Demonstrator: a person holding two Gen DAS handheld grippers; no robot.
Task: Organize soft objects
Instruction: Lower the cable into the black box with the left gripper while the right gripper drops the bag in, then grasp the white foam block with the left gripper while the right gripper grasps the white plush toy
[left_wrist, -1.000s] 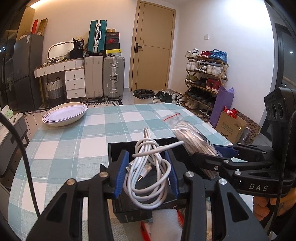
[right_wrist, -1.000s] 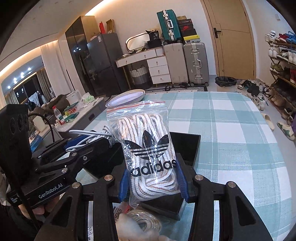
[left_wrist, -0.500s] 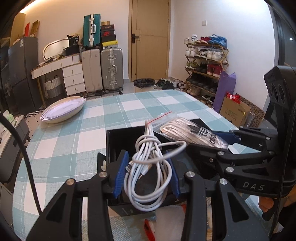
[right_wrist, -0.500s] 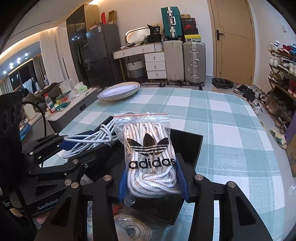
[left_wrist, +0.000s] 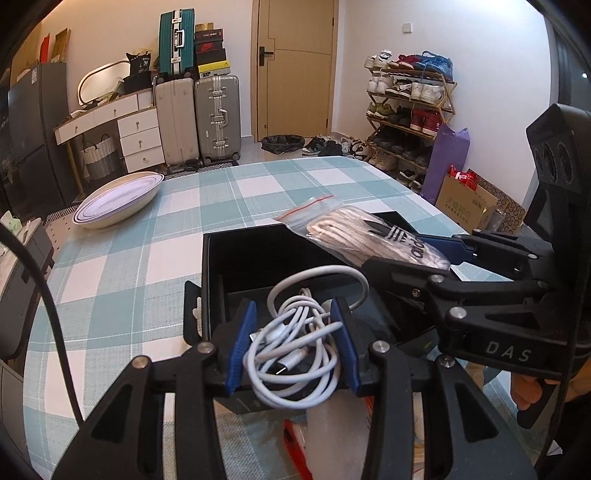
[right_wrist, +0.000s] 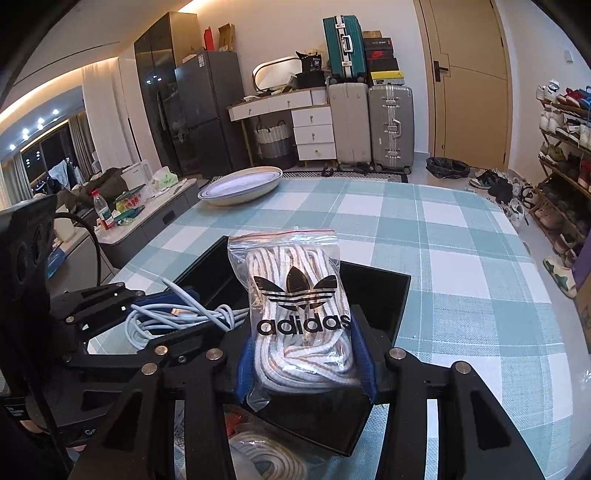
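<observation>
My left gripper (left_wrist: 293, 345) is shut on a coiled white USB cable (left_wrist: 295, 347) and holds it over the near edge of an open black box (left_wrist: 258, 254) on the checked table. My right gripper (right_wrist: 304, 360) is shut on a clear zip bag of white shoelaces (right_wrist: 297, 314) with an adidas logo, held over the same box (right_wrist: 376, 295). In the left wrist view the bag (left_wrist: 354, 236) hangs above the box's right side. In the right wrist view the cable (right_wrist: 177, 317) shows at left.
A white oval dish (left_wrist: 118, 199) sits at the table's far left corner. A red packet (left_wrist: 295, 443) and another bag of cord (right_wrist: 269, 458) lie on the table just under the grippers. Suitcases, drawers and a shoe rack stand beyond the table.
Both grippers have lowered and tilted down toward the black box. The cable and the lace bag now sit closer to its opening.
</observation>
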